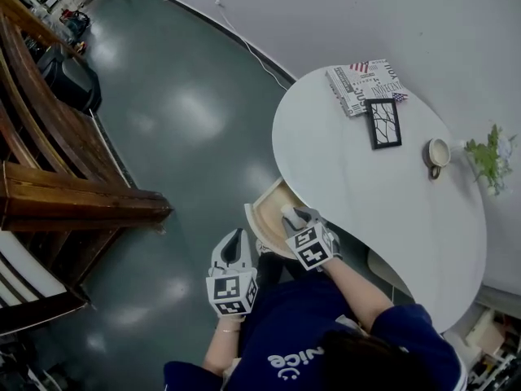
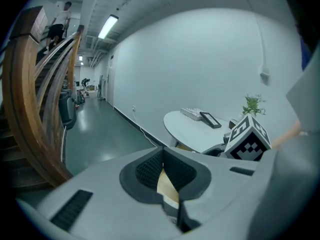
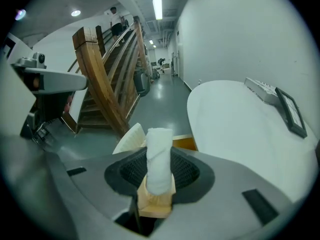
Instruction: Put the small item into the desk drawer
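The small item (image 3: 159, 156) is a white rolled piece. It stands upright between the pads of my right gripper (image 3: 159, 151), which is shut on it. In the head view that gripper (image 1: 298, 218) hovers over the open wooden drawer (image 1: 267, 210) at the left edge of the white oval table (image 1: 366, 194). The drawer's pale front (image 3: 127, 138) and tan inside show just beyond the roll. My left gripper (image 1: 234, 249) hangs lower left of the drawer, off the table. Its jaws (image 2: 162, 159) are shut with nothing in them.
On the far part of the table lie a printed box (image 1: 365, 84), a black picture frame (image 1: 383, 123), a cup (image 1: 438, 153) and a small plant (image 1: 491, 157). A wooden staircase (image 1: 65, 177) stands to the left across the grey floor.
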Tool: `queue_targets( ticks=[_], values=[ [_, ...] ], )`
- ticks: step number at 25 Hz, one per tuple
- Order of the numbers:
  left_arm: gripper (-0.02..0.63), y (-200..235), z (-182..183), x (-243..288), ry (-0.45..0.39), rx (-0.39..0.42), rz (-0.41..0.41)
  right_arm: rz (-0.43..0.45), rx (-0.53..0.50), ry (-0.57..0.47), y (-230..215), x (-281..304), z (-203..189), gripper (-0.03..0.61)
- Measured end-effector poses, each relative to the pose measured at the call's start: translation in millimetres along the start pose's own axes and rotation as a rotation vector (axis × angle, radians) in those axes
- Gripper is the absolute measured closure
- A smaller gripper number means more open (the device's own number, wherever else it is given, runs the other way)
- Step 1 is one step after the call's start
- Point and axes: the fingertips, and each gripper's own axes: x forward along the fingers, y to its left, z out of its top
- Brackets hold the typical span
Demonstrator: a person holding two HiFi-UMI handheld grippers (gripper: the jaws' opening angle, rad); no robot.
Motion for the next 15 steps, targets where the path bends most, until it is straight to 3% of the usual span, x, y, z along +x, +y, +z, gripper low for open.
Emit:
queue_targets(
  ticks=[15],
  values=[
    [0.611,23.6,-14.1,-13.9,0.027,-0.068,0.115,0.071,-0.051,0.142,16.9,56.0,-32.1,0.442]
  ],
)
